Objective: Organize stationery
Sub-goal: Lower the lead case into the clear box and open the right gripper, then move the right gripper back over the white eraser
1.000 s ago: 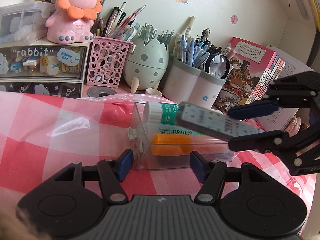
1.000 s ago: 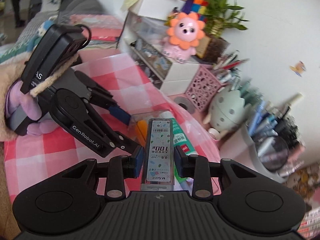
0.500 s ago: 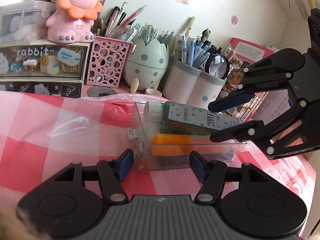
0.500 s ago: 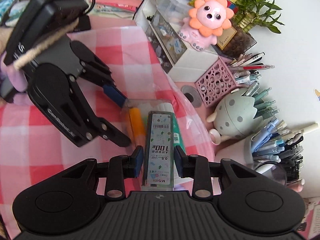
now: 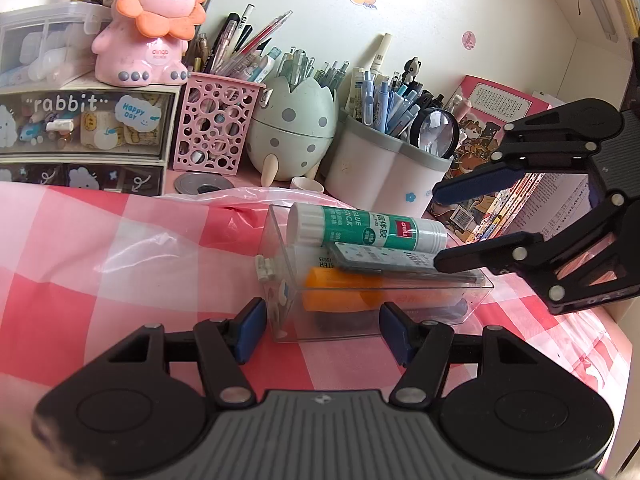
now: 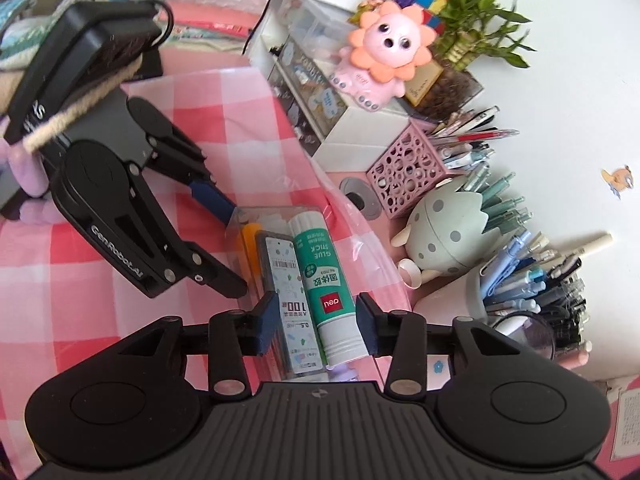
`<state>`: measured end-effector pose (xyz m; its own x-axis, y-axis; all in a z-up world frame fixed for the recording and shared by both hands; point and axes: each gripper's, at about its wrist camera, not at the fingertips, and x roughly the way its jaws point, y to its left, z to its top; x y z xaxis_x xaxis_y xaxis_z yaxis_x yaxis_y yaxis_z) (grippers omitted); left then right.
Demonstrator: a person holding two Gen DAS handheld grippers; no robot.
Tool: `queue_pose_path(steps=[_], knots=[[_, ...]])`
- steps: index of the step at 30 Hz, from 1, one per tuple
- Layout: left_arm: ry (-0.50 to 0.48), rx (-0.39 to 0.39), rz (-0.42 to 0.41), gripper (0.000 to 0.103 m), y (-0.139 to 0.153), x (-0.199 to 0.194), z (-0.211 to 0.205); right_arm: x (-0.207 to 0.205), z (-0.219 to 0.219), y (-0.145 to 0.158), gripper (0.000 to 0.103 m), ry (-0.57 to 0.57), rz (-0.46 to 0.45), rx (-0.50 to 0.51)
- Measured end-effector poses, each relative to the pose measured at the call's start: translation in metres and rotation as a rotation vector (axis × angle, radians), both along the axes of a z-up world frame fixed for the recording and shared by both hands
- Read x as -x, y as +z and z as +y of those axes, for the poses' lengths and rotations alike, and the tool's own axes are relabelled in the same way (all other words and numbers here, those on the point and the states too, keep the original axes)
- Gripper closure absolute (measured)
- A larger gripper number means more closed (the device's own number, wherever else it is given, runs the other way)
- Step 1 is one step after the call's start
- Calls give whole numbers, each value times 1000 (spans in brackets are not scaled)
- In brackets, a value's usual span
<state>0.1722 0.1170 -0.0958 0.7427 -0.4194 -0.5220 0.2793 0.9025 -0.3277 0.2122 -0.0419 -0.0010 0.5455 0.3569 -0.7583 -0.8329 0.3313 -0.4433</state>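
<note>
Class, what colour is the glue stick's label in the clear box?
Green, with white caps; glue stick shows best in right wrist view.

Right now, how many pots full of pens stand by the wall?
3: pink lattice holder at left, egg-shaped pot in the middle, white-and-grey cup at right. More may be hidden.

Inside the clear box (image 5: pixel 376 308), the orange marker (image 5: pixel 344 288) lies half buried under the lead-refill case (image 5: pixel 384 258) and glue stick (image 5: pixel 364 230); a dark item beneath it is unreadable. At 3 o'clock, the books (image 5: pixel 496 120) sit partly behind the right gripper (image 5: pixel 448 228). Fine print on the case (image 6: pixel 290 280) stays illegible.
</note>
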Motion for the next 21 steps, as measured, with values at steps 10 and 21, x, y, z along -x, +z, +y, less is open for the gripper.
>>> queue_pose_path(steps=[10,21], knots=[[0,0,0,67,0,0,0,8,-18,3,50,-105,-10,-99],[0,0,0,67,0,0,0,39,-47,-10,37,-226,10,-189]])
